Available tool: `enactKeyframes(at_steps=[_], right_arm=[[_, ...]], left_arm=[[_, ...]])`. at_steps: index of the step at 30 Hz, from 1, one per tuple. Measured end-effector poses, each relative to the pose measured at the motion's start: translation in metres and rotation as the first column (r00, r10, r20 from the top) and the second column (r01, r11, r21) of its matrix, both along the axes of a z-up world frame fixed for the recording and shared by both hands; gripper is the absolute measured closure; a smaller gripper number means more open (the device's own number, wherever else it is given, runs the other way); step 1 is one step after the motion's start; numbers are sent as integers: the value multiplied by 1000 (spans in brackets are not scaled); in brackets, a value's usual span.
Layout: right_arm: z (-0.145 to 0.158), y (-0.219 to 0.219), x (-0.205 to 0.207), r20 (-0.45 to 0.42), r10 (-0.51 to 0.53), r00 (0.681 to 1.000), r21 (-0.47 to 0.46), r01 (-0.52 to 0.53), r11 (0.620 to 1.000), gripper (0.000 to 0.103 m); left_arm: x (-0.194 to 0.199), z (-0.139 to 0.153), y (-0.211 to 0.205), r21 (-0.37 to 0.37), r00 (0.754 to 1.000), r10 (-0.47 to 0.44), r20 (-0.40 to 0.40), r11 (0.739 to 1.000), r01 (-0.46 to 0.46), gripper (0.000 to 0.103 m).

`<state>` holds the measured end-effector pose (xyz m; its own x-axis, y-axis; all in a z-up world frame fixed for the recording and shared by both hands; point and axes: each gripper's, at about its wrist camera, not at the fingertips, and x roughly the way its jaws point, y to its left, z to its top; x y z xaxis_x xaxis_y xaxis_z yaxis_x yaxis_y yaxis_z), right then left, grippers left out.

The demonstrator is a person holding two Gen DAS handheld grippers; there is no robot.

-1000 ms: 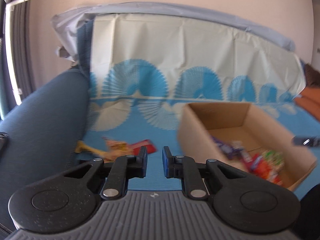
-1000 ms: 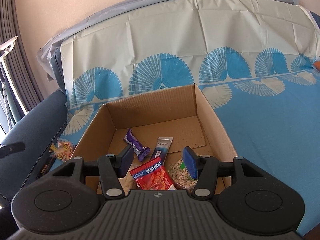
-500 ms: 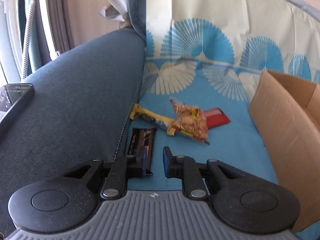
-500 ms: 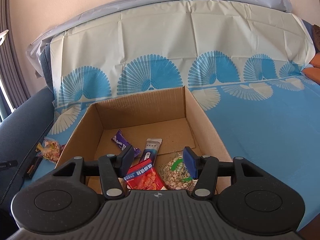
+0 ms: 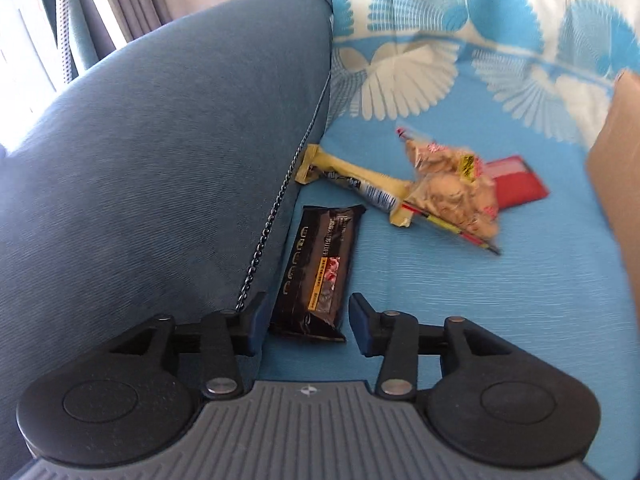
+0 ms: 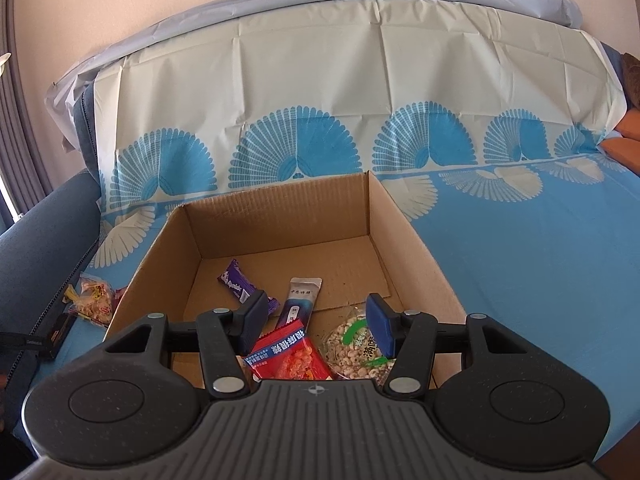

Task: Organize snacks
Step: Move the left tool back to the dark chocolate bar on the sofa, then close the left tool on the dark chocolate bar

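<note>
A dark snack bar (image 5: 318, 270) lies flat on the blue patterned cover (image 5: 460, 280), tight against the grey-blue sofa arm (image 5: 160, 140), its near end between the spread tips of the left gripper (image 5: 306, 326), whose jaws have just been opening and press on nothing; the bar is probably light and fairly stiff inside a slick, crinkly wrapper, so a pinch across its narrow width near the middle looks safer than a grab at the crimped end, which could slip or tear; the wrapper is black-brown with pale lettering down its length and a yellow and red panel; just beyond it lie a yellow bar (image 5: 356, 184), a clear bag of pale pieces (image 5: 452, 188) and a red packet (image 5: 516, 184); the right gripper (image 6: 316, 326) hangs open and empty over the cardboard box (image 6: 276, 216), which holds a purple bar (image 6: 236, 284), a white stick pack (image 6: 298, 300), a red pouch (image 6: 288, 356) and a bag of pale puffs (image 6: 352, 348).
</note>
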<state>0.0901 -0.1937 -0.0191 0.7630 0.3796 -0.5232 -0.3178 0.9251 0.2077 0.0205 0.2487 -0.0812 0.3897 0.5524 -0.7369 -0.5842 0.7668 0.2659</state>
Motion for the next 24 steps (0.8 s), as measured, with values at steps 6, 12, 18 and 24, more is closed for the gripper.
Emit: enactKeyframes(at_steps=[6, 12, 18, 24], right_arm=[[-1, 0, 1, -10, -3, 1000, -7, 3, 1000, 46], [-1, 3, 2, -9, -7, 1000, -14, 7, 1000, 45], [-2, 7, 4, -16, -3, 1000, -35, 2, 999, 45], [-3, 11, 4, -15, -2, 1000, -48, 1, 999, 45]], left_arm=[[8, -14, 7, 12, 1000, 8, -29, 1000, -7, 60], [-1, -9, 19, -70, 999, 11, 36, 997, -8, 75], [-24, 11, 25, -230, 991, 21, 129, 973, 9, 103], [-45, 22, 30, -302, 985, 25, 173, 953, 29, 92]])
